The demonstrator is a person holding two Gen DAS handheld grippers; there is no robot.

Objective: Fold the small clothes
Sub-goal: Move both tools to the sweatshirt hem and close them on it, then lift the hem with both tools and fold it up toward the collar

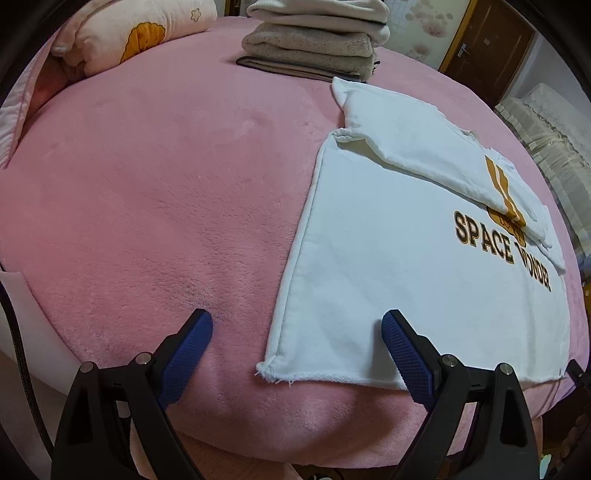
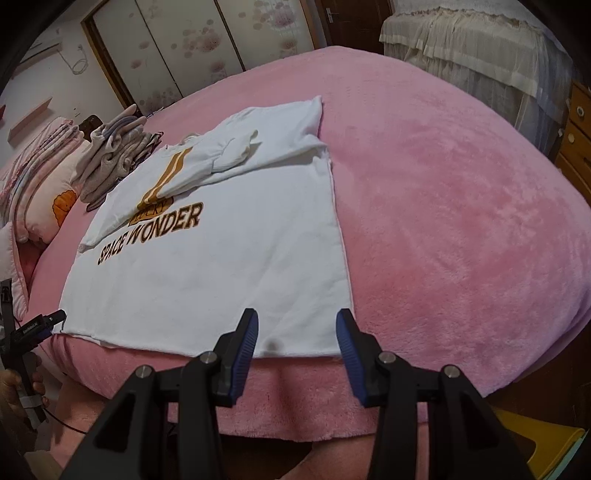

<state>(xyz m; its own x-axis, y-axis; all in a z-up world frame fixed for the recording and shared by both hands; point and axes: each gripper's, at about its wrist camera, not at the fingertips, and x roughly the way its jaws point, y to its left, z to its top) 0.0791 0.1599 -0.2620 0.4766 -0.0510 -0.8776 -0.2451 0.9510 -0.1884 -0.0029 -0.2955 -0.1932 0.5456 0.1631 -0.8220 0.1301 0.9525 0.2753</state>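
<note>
A: Big to small, what have I got? The pink bed (image 2: 461, 192) fills both views, and the white shirt (image 2: 221, 266) lies flat on it, sleeves folded in over the chest, hem along the near edge.

B: Anything else on the bed?

A: A stack (image 1: 314, 40) of folded clothes beyond the collar, and a pillow (image 1: 140, 29) off at the far corner. Both well apart from my tongs.

B: And the tongs?

A: Left gripper (image 1: 297, 332) gapes wide, holding nothing, straddling the shirt's near left corner: one pad over the cloth, one over bare blanket. Right gripper (image 2: 297, 332) is about half open, also empty, over the hem near the right corner.

B: Risks?

A: I'd guess the plush blanket is the trouble. If I bite too deep I may pinch pile along with the hem and drag the cover. The narrower right jaws could also catch only the top layer, so the shirt peels apart on the lift. And uneven lifting could spill those tucked sleeves.
</note>
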